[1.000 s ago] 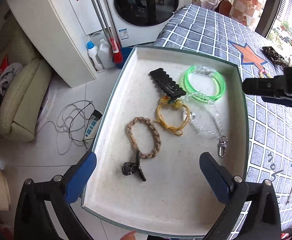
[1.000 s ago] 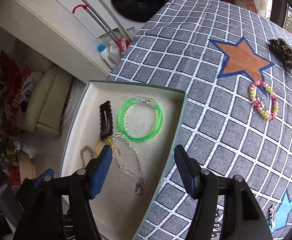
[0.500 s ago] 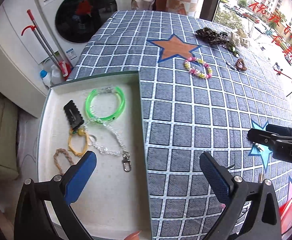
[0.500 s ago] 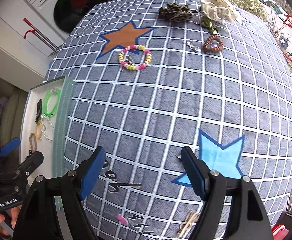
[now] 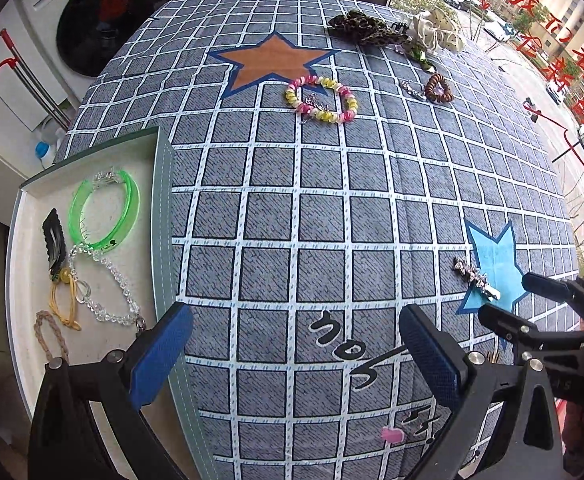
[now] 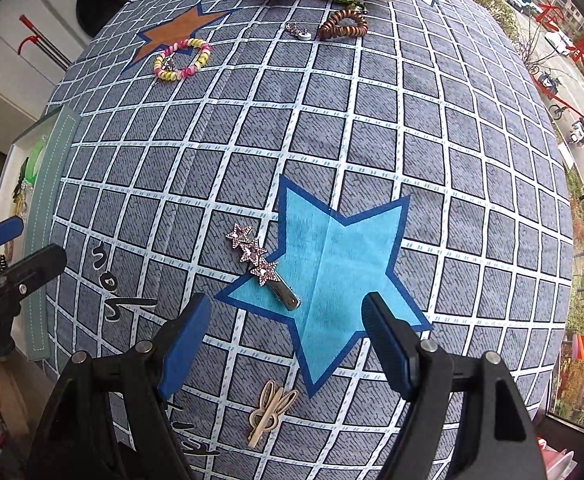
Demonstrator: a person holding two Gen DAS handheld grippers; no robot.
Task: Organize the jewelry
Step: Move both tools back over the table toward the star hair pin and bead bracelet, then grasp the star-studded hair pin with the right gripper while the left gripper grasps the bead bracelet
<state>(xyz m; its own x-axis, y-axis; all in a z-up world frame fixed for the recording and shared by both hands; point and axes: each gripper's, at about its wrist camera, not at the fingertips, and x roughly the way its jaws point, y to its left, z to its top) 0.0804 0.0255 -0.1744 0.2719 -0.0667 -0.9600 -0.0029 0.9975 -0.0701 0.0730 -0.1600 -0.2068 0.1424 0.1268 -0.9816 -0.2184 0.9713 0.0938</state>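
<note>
The star clip (image 6: 258,261) lies on the checked surface (image 6: 371,128) at the edge of a printed blue star (image 6: 343,260), just ahead of the right tool (image 6: 286,336), whose jaws stand wide with nothing between them. A beige clip (image 6: 270,410) lies nearer, below the jaws. The left tool (image 5: 293,354) is wide too, empty, beside the tray (image 5: 164,216) holding a green bangle (image 5: 104,208), a bead chain (image 5: 108,288) and a black clip (image 5: 54,242). Red writing marks the window (image 5: 551,40) (illegible); "LAI" shows on the left tool's body.
</note>
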